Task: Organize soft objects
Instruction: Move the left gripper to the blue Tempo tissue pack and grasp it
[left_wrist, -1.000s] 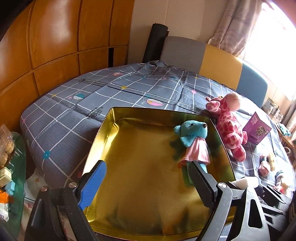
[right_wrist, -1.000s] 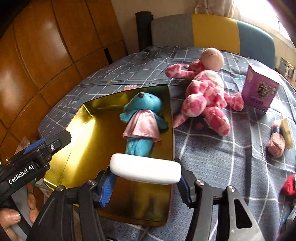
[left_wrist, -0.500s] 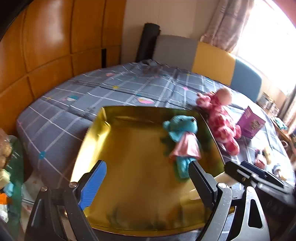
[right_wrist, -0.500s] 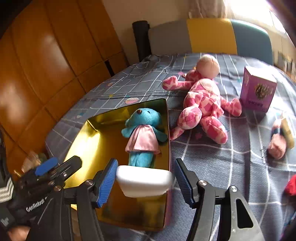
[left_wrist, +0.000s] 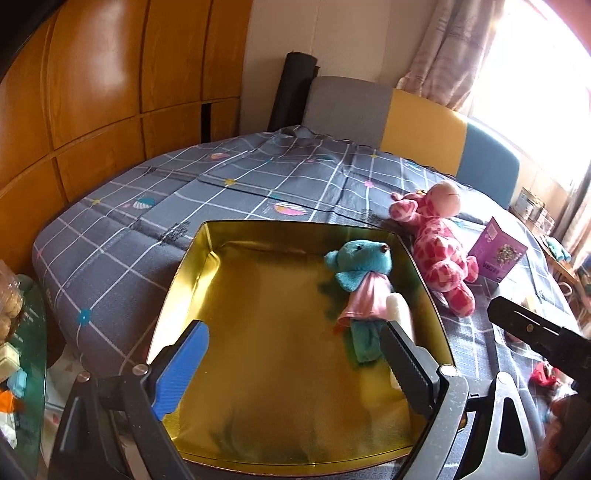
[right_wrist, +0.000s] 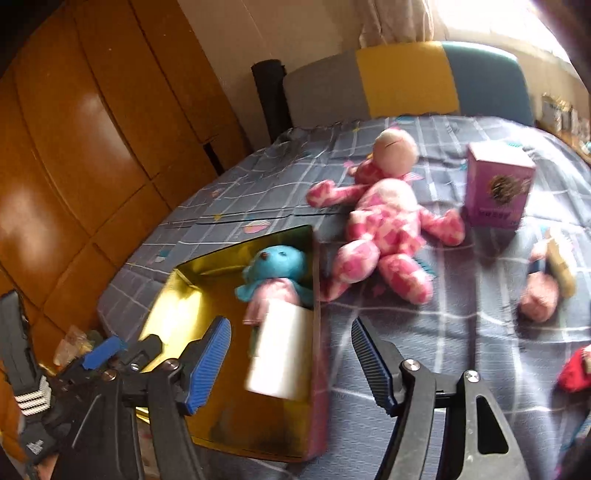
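Looking along our right gripper (right_wrist: 291, 354), we see its jaws have just been opening and now stand wide; the white soft block (right_wrist: 282, 350) lies between them but apart from both pads, resting in the gold tin (right_wrist: 184, 291) against its right wall. The frame is blurred, so whether the block touches the teal bear (right_wrist: 275, 273) beyond it we cannot tell. In the left wrist view the block (left_wrist: 399, 314) is mostly hidden behind one finger, only a pale end showing beside the bear (left_wrist: 360, 277). Our left gripper (left_wrist: 295, 365) hangs over the tin's (left_wrist: 192, 266) near part, jaws spread wide, nothing between them but the gold floor. The pink spotted plush (right_wrist: 384, 229) lies on the checked bedcover (right_wrist: 424, 350) just outside the tin, with a purple box (right_wrist: 495, 184) near it. Small items at the right edge, one pinkish (right_wrist: 539, 299) and one red (right_wrist: 576, 369), are cut off and too smeared to name.
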